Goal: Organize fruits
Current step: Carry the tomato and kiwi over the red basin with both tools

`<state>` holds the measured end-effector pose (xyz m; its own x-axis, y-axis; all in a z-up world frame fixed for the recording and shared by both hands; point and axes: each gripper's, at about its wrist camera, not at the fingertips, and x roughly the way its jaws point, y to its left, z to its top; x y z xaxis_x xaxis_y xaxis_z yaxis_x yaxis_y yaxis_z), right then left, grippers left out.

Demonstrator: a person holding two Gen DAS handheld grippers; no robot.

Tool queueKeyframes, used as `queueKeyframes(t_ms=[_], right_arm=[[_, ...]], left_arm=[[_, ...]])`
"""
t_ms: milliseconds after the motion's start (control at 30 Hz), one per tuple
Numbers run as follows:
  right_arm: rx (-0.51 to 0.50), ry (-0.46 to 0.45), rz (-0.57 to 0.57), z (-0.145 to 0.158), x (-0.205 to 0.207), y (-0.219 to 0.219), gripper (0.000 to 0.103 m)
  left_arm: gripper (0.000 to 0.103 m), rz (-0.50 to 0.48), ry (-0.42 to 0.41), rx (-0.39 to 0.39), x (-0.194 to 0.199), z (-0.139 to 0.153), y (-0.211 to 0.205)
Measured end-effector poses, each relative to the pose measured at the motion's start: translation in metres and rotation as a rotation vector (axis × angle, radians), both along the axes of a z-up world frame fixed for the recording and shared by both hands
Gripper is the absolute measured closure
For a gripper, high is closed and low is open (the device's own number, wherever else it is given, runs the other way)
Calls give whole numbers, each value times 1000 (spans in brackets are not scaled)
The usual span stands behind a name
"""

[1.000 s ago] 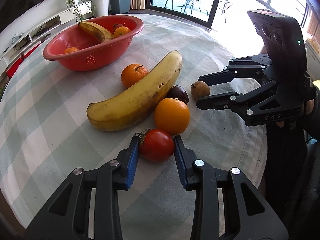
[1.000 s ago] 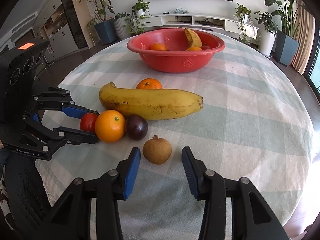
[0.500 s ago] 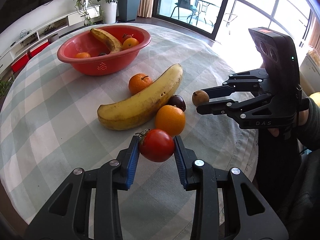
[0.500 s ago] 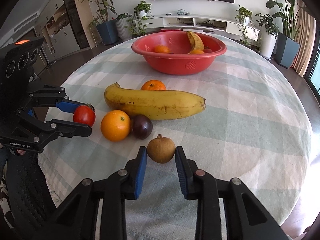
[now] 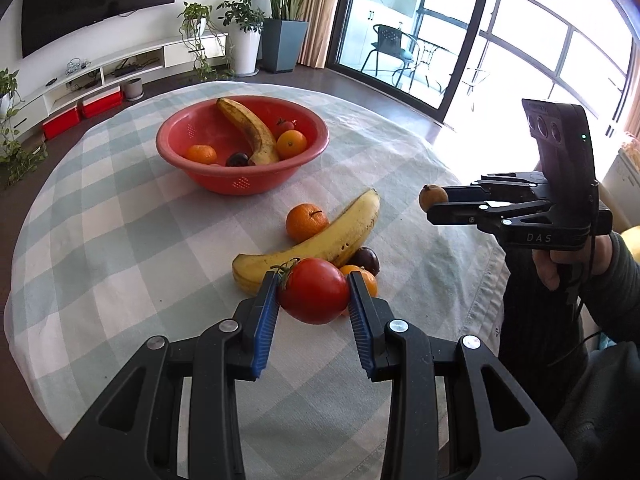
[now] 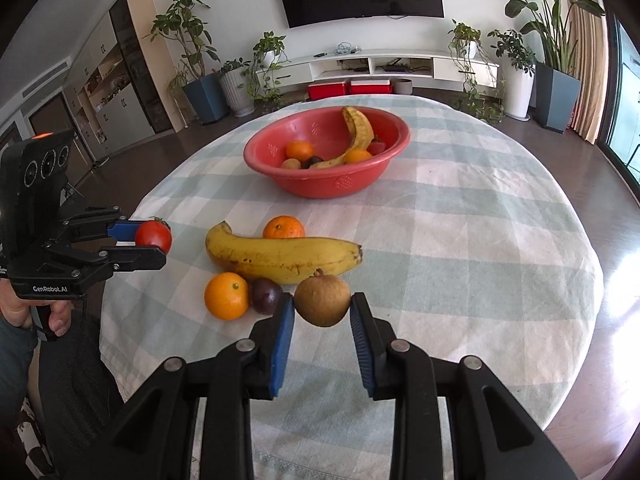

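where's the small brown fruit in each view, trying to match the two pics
Left wrist view: the brown fruit sits far right at mid-height, pinched at the tips of the right gripper.
Right wrist view: bottom centre, large, between the blue pads.
Shared landmark: the red bowl beyond the long banana on the table.

Open tablecloth [image 6: 460, 240] flanks the red bowl [image 6: 320, 188]; the banana [image 6: 280, 258] and fruits block the near approach.

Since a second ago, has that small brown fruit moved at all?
Yes. The brown fruit, clamped in the right gripper, has been lifted off the tablecloth; it no longer sits beside the dark plum, which stays by the banana.
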<state>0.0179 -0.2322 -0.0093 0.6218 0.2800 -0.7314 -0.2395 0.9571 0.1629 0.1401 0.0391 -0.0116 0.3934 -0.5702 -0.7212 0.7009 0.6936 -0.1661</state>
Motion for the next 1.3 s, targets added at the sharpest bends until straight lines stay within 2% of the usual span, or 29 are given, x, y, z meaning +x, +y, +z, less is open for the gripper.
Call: queueKeyframes(t_ms=[367,700,900,1300], right_arm=[[-10,-114,-111,53,31,-50,72],[-24,-218,-40,99,89,-25,72],[-15,-168,15,85,141,3,71],[-69,-34,49,24,204,31,71]], left_arm=[[71,133,-58,-26,42,40,9],[71,191,-100,-36,106,76,-28],[71,191,-86,7,141,64,-57],[71,184,-46,121,171,1,-80]])
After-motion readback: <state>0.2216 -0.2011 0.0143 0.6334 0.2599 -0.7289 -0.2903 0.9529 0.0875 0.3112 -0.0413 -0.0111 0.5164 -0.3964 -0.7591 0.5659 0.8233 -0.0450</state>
